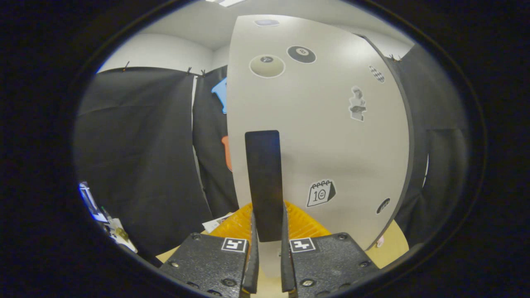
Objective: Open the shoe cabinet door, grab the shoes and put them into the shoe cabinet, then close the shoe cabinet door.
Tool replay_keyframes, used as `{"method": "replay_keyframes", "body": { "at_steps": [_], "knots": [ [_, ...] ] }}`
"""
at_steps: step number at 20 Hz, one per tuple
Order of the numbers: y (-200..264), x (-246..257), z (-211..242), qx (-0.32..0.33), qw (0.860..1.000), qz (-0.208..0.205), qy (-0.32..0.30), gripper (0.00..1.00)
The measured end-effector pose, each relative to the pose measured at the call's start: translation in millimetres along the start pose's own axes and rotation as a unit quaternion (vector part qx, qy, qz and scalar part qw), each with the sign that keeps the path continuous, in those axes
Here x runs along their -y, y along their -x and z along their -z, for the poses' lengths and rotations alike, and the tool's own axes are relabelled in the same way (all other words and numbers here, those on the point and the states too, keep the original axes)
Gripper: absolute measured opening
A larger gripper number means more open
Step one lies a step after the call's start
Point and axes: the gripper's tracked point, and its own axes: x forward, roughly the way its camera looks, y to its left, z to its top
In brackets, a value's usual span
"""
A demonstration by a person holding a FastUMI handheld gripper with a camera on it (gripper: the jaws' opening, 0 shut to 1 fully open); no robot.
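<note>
The tongs (269, 231) are clamped on the tall black bar handle (263, 182) of the pale grey, sticker-dotted shoe cabinet door (331, 136), one finger pressing each side of the bar's lower end. The door fills the space just ahead of the fingers, with its free edge standing against the black cloth booth wall (136, 153), so it looks swung partly out from the cabinet, though the cabinet body and its opening cannot be made out. This looks like a door step, opening or closing; which one cannot be told, since no shoes or shelves can be identified. An orange ribbed object (304, 225) lies low behind the fingers on the tan surface (391, 244). The next move likely calls for keeping the grip firm and following the door's hinge arc smoothly, without twisting the handle.
</note>
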Motion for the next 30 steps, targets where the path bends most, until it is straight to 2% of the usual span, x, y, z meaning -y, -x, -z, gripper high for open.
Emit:
{"method": "replay_keyframes", "body": {
  "at_steps": [10,14,21,30],
  "knots": [
    [50,22,3,0.001,1.000,-0.013,-0.013,0.24],
    [68,34,4,-0.001,1.000,-0.006,-0.012,0.24],
    [83,59,2,0.003,0.999,0.037,0.005,0.24],
    [97,88,-1,0.006,0.996,0.089,0.014,0.17]
  ]
}}
